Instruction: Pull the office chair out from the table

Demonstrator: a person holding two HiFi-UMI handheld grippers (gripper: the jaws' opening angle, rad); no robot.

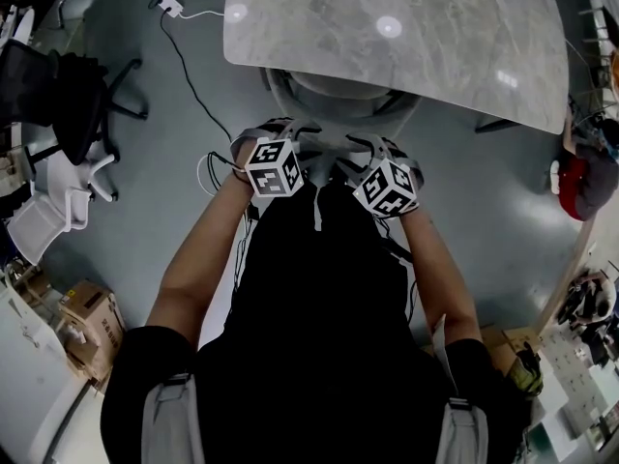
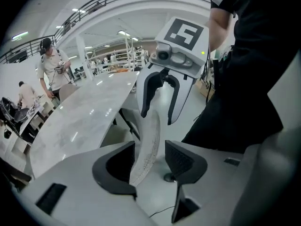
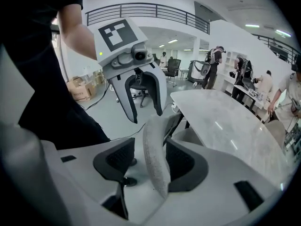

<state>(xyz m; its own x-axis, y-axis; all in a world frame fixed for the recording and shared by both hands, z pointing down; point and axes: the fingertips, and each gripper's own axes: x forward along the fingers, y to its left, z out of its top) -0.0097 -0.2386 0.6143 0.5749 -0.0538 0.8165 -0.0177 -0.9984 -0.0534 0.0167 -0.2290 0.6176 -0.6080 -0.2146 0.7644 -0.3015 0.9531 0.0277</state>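
Office chair (image 1: 334, 95) tucked under the table (image 1: 455, 46), seat beneath the tabletop.
The left gripper (image 2: 149, 160) and right gripper (image 3: 149, 161) sit side by side at the chair's backrest (image 2: 149, 135), on the side away from the table. Both have their jaws wide apart, with the backrest's top edge between each pair, and neither is clamped on it.

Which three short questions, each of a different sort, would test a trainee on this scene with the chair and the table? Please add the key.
1. True or false: the office chair stands partly under the table.
2. What stands between the jaws of the left gripper? A. the backrest rim B. a cable C. nothing
3. Fill in: the right gripper is ___ (open or shut).
Key: 1 true; 2 A; 3 open.
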